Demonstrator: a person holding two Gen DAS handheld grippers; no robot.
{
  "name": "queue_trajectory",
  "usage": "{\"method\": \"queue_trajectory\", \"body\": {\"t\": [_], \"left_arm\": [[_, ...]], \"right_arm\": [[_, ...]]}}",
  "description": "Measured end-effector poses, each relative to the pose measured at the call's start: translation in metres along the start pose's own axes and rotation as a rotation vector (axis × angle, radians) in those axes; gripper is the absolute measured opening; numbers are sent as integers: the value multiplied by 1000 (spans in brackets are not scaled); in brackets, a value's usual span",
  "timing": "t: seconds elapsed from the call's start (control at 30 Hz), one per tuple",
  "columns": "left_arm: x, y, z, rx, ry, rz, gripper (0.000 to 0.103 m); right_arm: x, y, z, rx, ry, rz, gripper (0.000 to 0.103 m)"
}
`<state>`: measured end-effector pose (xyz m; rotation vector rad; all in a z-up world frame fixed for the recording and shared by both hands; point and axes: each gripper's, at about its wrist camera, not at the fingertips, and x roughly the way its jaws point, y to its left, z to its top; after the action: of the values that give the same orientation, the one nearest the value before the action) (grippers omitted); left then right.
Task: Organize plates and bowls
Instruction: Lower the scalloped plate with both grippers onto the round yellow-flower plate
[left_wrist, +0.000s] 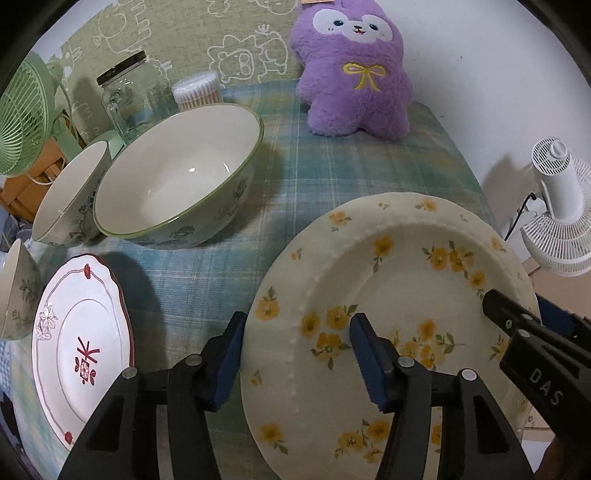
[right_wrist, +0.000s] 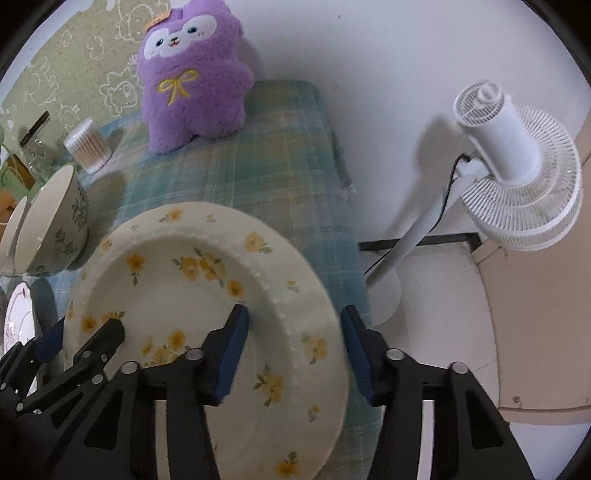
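Observation:
A cream plate with yellow flowers (left_wrist: 399, 280) lies at the table's right side; it also shows in the right wrist view (right_wrist: 192, 295). My left gripper (left_wrist: 295, 362) is open, its fingers astride the plate's left rim. My right gripper (right_wrist: 293, 354) is open, astride the plate's right rim; it also shows in the left wrist view (left_wrist: 517, 314). A large green-rimmed bowl (left_wrist: 177, 173) stands behind on the left, with a smaller bowl (left_wrist: 66, 195) beside it and another bowl (left_wrist: 16, 291) at the left edge. A white plate with red marks (left_wrist: 81, 350) lies at the front left.
A purple plush toy (left_wrist: 354, 70) sits at the table's back. A glass jar (left_wrist: 125, 96) and a cotton swab tub (left_wrist: 197, 90) stand at the back left beside a green fan (left_wrist: 22, 114). A white fan (right_wrist: 517, 177) stands on the floor beyond the table's right edge.

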<state>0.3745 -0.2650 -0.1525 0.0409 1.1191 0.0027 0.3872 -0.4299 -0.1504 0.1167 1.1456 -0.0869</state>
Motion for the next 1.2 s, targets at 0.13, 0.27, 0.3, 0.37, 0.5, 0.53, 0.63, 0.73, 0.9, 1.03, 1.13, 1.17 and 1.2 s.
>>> {"method": "queue_trajectory", "body": {"t": [0.13, 0.27, 0.3, 0.37, 0.5, 0.53, 0.63, 0.73, 0.9, 1.03, 1.13, 1.17, 1.2], "left_arm": [[2, -2, 1, 1, 2, 5, 58], [0, 0, 4, -3, 9, 1, 57], [-3, 1, 4, -3, 6, 2, 57], [-9, 2, 6, -1, -12, 3, 57], [-26, 7, 8, -1, -38, -6, 57], [-31, 8, 9, 1, -45, -9, 57], [-50, 13, 7, 9, -74, -16, 57], [-66, 18, 5, 13, -97, -25, 57], [-92, 32, -6, 25, -132, -41, 57], [-106, 42, -23, 31, -132, -51, 57], [-115, 51, -39, 42, -127, -54, 57], [-117, 54, -45, 47, -124, -54, 57], [-120, 56, -51, 52, -122, -53, 57]], "right_arm": [[-1, 2, 0, 13, -1, -14, 54], [-6, 5, 2, -1, -8, -33, 54], [-8, 6, 2, -4, -11, -34, 54], [-15, 7, 2, -4, -23, -35, 54], [-36, 10, 3, -1, -53, -41, 54], [-42, 11, 3, 2, -59, -43, 54], [-60, 14, 1, 9, -78, -49, 54], [-79, 19, -4, 16, -97, -56, 54], [-108, 28, -21, 23, -123, -70, 54], [-124, 39, -43, 33, -127, -79, 54], [-132, 46, -61, 45, -123, -82, 54], [-134, 48, -67, 49, -121, -81, 54], [-136, 50, -73, 53, -117, -81, 54]]}}
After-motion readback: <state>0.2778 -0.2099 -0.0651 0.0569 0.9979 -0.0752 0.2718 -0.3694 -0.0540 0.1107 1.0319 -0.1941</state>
